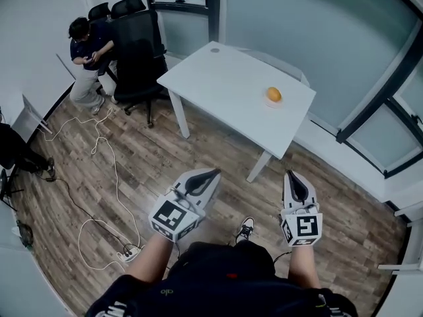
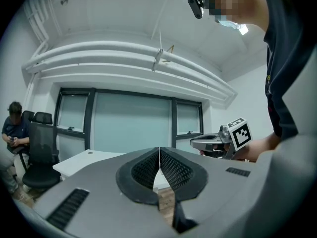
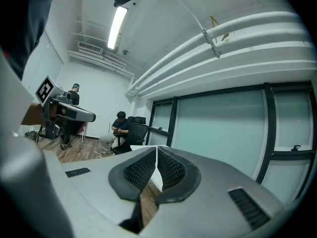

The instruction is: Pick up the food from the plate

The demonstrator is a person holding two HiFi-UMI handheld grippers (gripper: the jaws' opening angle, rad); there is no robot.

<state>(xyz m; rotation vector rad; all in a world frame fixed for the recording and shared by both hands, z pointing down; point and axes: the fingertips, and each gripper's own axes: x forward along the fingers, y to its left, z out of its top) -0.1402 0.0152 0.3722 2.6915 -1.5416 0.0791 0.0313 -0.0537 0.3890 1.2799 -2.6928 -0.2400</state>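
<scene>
An orange round food item sits on a small white plate near the right end of the white table in the head view. Both grippers are held low in front of the person, well short of the table. My left gripper is shut with nothing in it, its jaws meeting tip to tip in the left gripper view. My right gripper is also shut and empty. The food is hidden behind the jaws in both gripper views.
A seated person and black office chairs are at the table's far left. A white cable runs across the wooden floor to a power strip. Glass walls with dark frames stand behind the table.
</scene>
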